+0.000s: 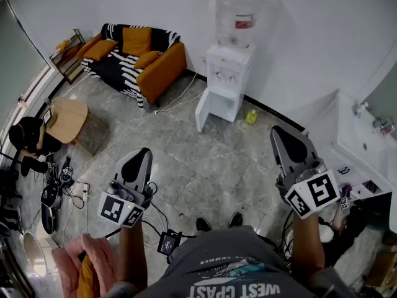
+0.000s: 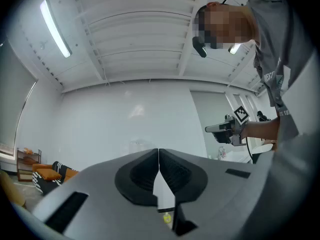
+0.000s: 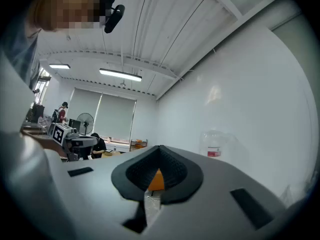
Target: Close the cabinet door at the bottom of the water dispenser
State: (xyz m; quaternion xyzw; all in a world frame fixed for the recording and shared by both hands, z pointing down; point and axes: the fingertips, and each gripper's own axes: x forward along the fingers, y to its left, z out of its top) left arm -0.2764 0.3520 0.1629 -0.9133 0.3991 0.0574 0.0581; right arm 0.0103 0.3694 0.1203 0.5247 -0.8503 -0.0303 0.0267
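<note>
Cabinet door is not yet being touched: we are holding the left claw and right claw pinched shut on nothing, well apart from it. It is hanging open at the foot of the water dispenser. Shoving too hard is risking rocking the bottle on top.

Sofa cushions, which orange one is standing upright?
The middle cushion, propped against the sofa's striped backrest; the left cushion and right cushion lie down.

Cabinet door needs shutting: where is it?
Head view, upper centre: the cabinet door stands open at the water dispenser's lower left, right of the sofa.
</note>
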